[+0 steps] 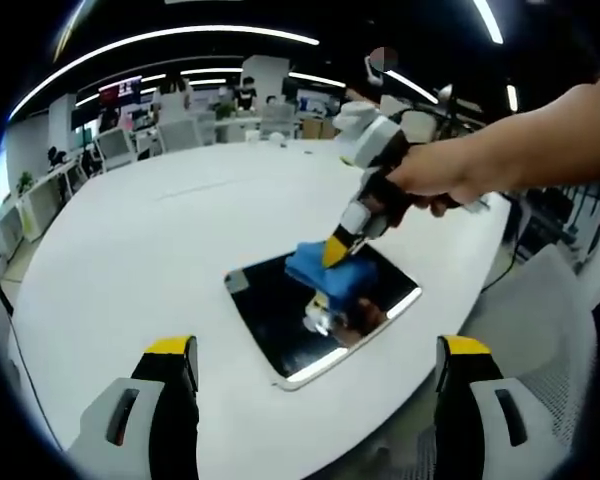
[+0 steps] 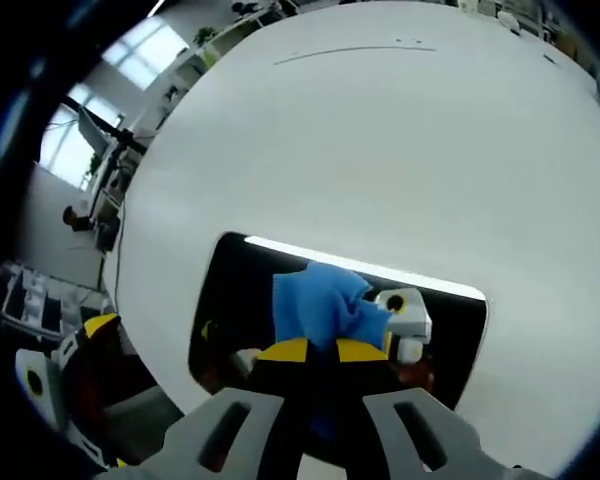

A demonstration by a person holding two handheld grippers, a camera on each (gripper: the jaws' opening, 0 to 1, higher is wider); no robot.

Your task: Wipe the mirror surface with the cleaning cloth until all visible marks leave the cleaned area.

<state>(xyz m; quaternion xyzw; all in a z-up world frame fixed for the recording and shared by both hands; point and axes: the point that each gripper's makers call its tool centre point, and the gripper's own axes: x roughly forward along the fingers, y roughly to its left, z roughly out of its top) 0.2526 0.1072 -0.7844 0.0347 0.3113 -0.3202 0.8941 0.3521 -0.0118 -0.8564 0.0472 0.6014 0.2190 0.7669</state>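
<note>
**Blue cloth pinned to mirror**

Blue cleaning cloth [image 1: 325, 272] sits on the mirror's [image 1: 280, 325] far half, clamped in the right tongs [image 1: 340, 245]. Unwiped glass lies toward the left tongs [image 1: 315, 365], spread wide, empty, above the white surface [image 1: 130, 240].

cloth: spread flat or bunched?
Bunched: the blue cloth sits as a crumpled lump on the mirror, pinched in the right tool.

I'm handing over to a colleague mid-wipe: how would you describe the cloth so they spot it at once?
Find the big white table; near its edge lies a dark mirror flat on the top. The cloth is the bunched blue wad pressed on the mirror's far part, pinched in the right gripper, the only blue thing there.
</note>
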